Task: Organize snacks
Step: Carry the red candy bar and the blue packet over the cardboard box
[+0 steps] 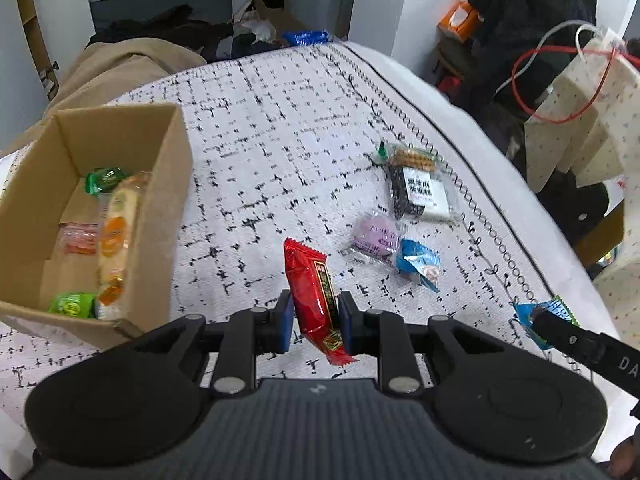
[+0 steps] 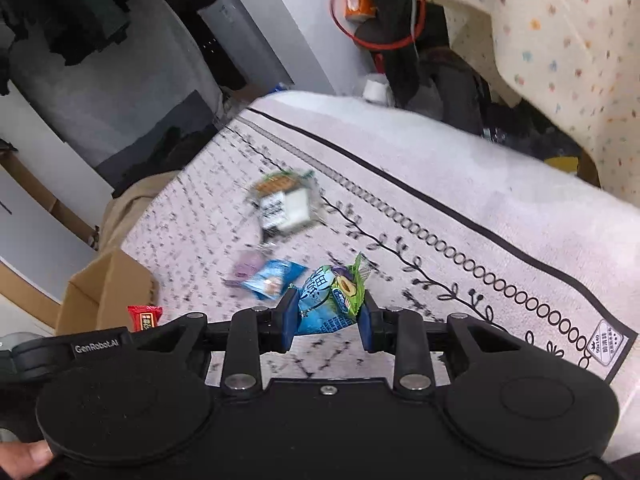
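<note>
The left claw [image 1: 313, 322] is clamped on a red snack bar [image 1: 316, 298], gripping it across its lower half. The bar's long axis runs away from the camera and slightly leftward, its far end raised above the patterned mattress [image 1: 280, 140] and its near end poking down below the blue pads [image 1: 285, 322]. To the left of it stands an open cardboard box [image 1: 160, 208] on the mattress, holding a long orange-and-cream packet [image 1: 116, 236] lying lengthwise along the right wall, two green wrapped sweets [image 1: 105, 178], and a small pink packet [image 1: 78, 238].

The right claw [image 2: 328, 316] is closed on a blue-and-green snack packet [image 2: 330, 298], which stands roughly upright between the pads, its crimped green end pointing up and to the right.

Still on the mattress, well to the right of the box, lie a black-and-white clear-wrapped packet [image 1: 420, 190] with its long axis pointing away from the camera, a purple round sweet [image 1: 376, 234] nearer, and a small blue packet [image 1: 418, 262] touching the purple one. The right wrist view shows these three blurred.
</note>
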Tool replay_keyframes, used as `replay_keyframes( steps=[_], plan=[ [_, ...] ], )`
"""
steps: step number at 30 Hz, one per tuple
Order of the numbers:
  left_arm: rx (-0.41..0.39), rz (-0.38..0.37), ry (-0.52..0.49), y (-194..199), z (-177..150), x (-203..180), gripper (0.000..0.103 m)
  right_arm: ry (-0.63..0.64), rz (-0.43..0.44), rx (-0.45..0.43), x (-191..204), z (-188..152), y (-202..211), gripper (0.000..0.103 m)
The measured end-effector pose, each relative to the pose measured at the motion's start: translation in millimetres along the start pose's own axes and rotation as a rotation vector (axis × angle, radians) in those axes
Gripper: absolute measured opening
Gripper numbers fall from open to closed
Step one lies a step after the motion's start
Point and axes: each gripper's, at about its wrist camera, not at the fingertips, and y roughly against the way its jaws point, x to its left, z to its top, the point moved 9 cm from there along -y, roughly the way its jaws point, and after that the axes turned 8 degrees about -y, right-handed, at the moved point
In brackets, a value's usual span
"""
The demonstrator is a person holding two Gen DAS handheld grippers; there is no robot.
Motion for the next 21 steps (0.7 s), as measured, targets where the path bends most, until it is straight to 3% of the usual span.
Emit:
replay_keyframes(
  steps=[21],
  plan=[
    [-0.138,-0.020,0.132,59,16,81,0.023,0.108,0.016,-0.044,84,-27,35,0.030]
  ],
)
